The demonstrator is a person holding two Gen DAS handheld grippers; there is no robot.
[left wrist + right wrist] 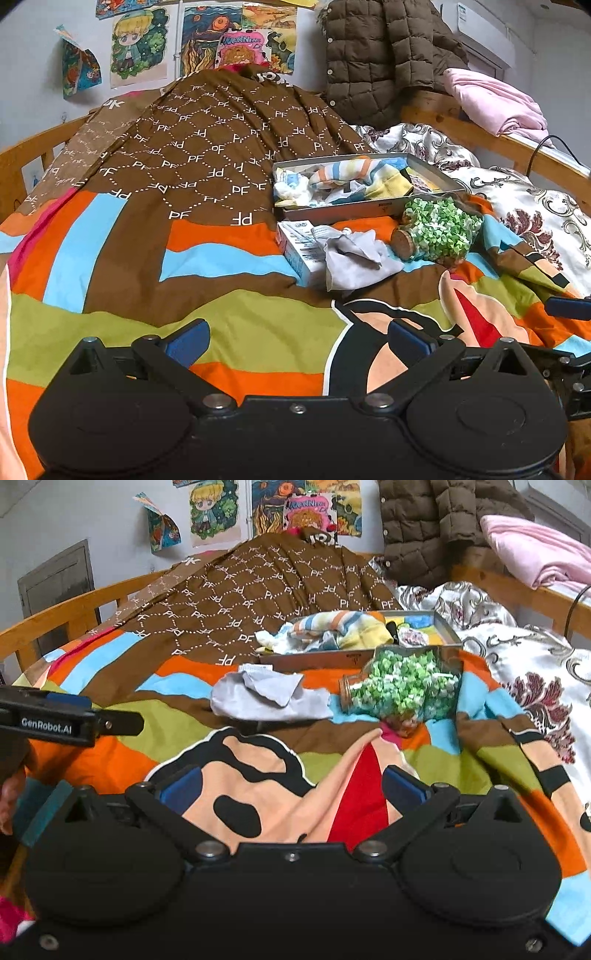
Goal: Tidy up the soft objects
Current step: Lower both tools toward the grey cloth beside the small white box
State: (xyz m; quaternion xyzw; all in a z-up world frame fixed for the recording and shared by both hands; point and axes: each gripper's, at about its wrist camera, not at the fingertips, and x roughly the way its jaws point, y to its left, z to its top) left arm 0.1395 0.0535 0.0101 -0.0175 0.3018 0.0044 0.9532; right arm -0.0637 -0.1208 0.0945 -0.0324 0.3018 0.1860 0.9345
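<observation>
lying crumpled, grey cloth (266,698) beside cork-stoppered glass jar (402,690), metal tin (351,212), both tools (297,341) (293,788) spread wide, empty

Bright, even indoor light, soft faint shadows, sharp focus, strong fisheye bending at edges

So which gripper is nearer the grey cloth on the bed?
Right, as far as the views show. The right gripper faces the grey cloth almost directly; the left gripper sits further left of it.
</observation>
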